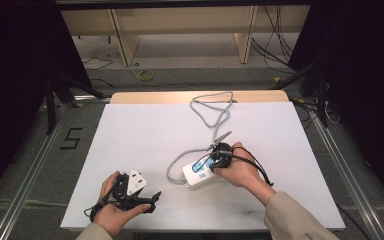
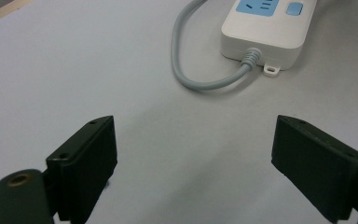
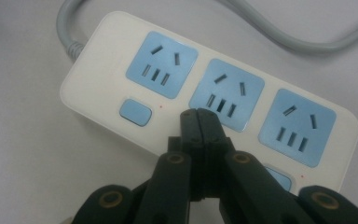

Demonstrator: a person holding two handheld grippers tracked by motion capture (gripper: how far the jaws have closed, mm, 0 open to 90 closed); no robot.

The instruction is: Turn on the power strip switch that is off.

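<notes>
Here the white tabletop (image 1: 130, 135) carries a power strip (image 1: 200, 171) right of centre, long axis slanting. The right tongs (image 3: 199, 116), clenched empty, press beside its middle socket; the left tongs (image 2: 193, 154), released, wait left of it.

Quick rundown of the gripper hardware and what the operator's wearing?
Both grippers, left and right, are black, with flat rectangular pads and brass-coloured pivot rivets. The left carries a grey three-cornered plate. Black cables trail from each. Beige sleeves.
</notes>
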